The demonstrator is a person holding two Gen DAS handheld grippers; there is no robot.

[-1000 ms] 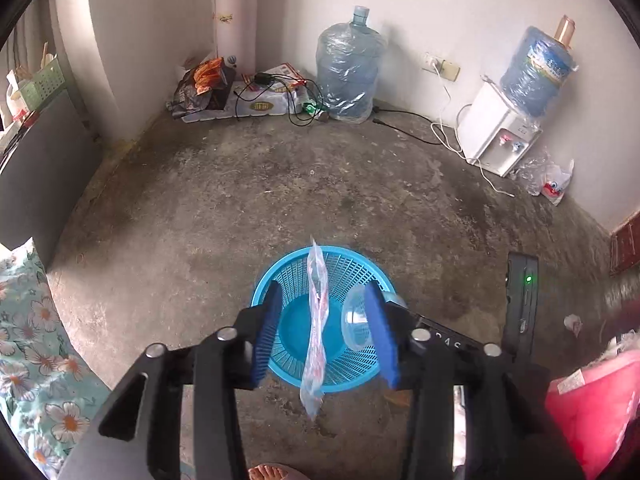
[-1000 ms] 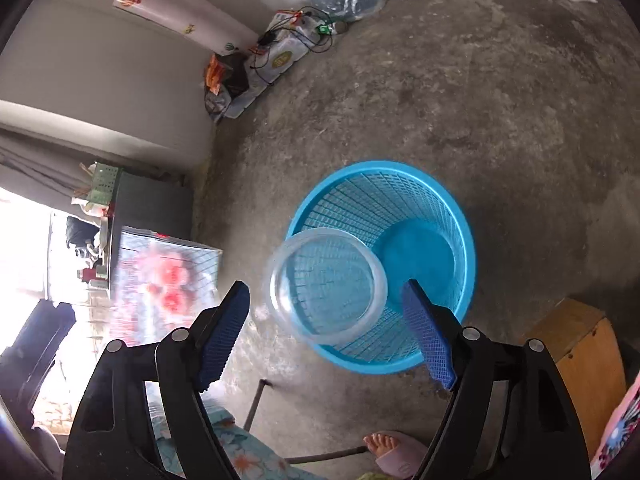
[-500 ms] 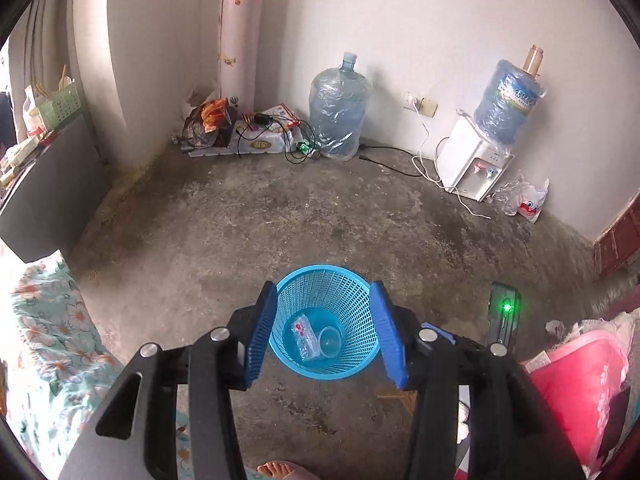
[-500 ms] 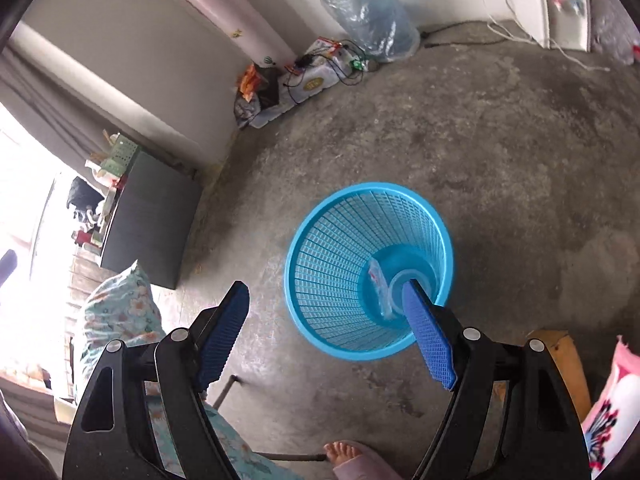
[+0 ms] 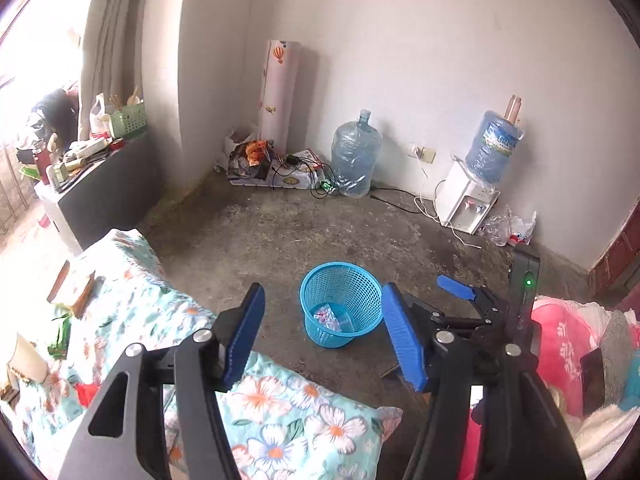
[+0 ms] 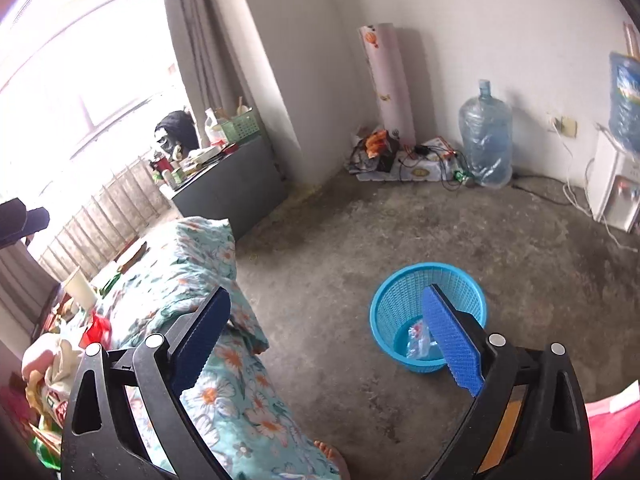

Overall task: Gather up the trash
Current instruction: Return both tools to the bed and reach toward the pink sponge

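Note:
A blue mesh basket point(image 5: 340, 304) point(image 6: 428, 316) stands on the concrete floor. A crumpled plastic wrapper and a clear cup point(image 5: 332, 318) point(image 6: 418, 340) lie at its bottom. My left gripper point(image 5: 322, 290) hangs high above and short of the basket, its jaws opening with nothing between them. My right gripper point(image 6: 327, 292) is also raised, its jaws opening wide and empty; one of its blue fingers point(image 5: 456, 286) shows in the left wrist view. On the bed at the left lie a paper cup point(image 6: 80, 288), a red wrapper point(image 6: 96, 328) and a green packet point(image 5: 60, 334).
Floral bedding point(image 5: 280, 420) fills the near left. A bare foot point(image 6: 330, 452) stands beside it. A water jug point(image 5: 356, 160), a dispenser point(image 5: 468, 200), cables and clutter point(image 5: 280, 168) line the far wall. A dark cabinet point(image 5: 100, 196) stands left, pink cloth point(image 5: 560, 344) right.
The wrapper left my left gripper and the clear cup left my right one; both now lie in the basket. Both grippers rose and drew back, and their jaws widened.

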